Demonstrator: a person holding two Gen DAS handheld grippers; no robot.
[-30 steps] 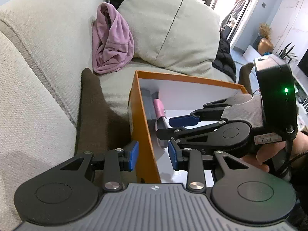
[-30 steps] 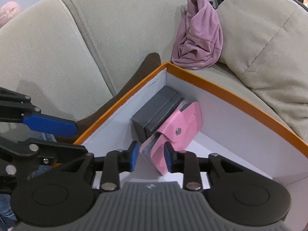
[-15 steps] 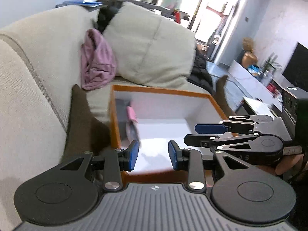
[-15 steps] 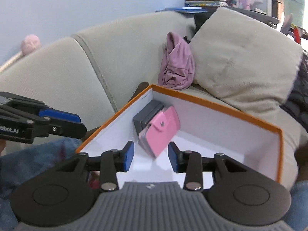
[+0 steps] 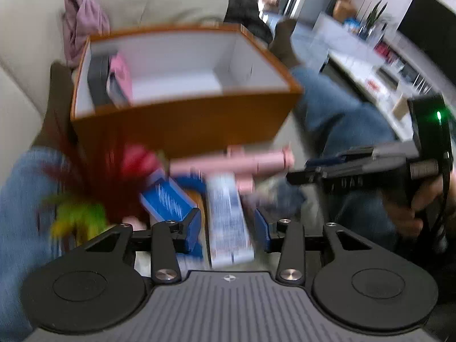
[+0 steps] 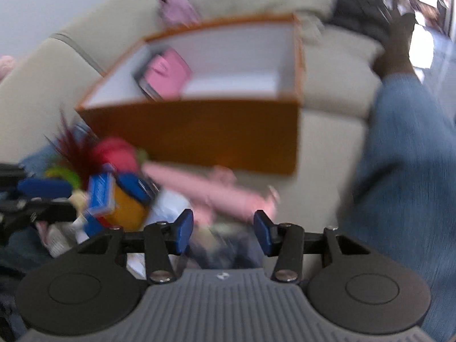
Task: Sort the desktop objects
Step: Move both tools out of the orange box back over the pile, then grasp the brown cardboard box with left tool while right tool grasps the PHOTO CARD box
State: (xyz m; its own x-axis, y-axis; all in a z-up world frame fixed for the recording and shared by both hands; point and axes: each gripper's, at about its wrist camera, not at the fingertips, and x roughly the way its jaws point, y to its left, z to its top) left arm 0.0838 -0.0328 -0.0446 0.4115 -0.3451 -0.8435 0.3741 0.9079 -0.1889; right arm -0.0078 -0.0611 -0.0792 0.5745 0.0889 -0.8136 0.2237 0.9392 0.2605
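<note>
While both views smear w/ motion, the change is plain: half a sec ago both tools were up at the orange box [image 5: 182,125], right beside its contents; now they've dropped back to the heap in front of it, and the box sits behind the pile on the sofa [image 6: 57,65]. I'd read that as one item filed and the next pick starting.

Counts, big to small: 1 box. Inside it 2 things stand against the far-left wall: a grey case [image 5: 98,79] and a pink wallet [image 6: 166,72], touching. Outside, approx 6 unsorted items, too blurred to be sure: 1 long pink stick-like thing [image 5: 228,162], 1 white-blue carton [image 5: 228,222], 1 blue pack [image 5: 165,199], 1 orange object [image 6: 128,211], 1 red feathery toy [image 6: 85,154], 1 green bit [image 5: 77,216].

Left tool [image 5: 226,229]: released, fingers spread either side of the white-blue carton, not pinching yet. Right tool [image 6: 222,232]: also released, empty, over the pile near the pink stick's end.
</note>
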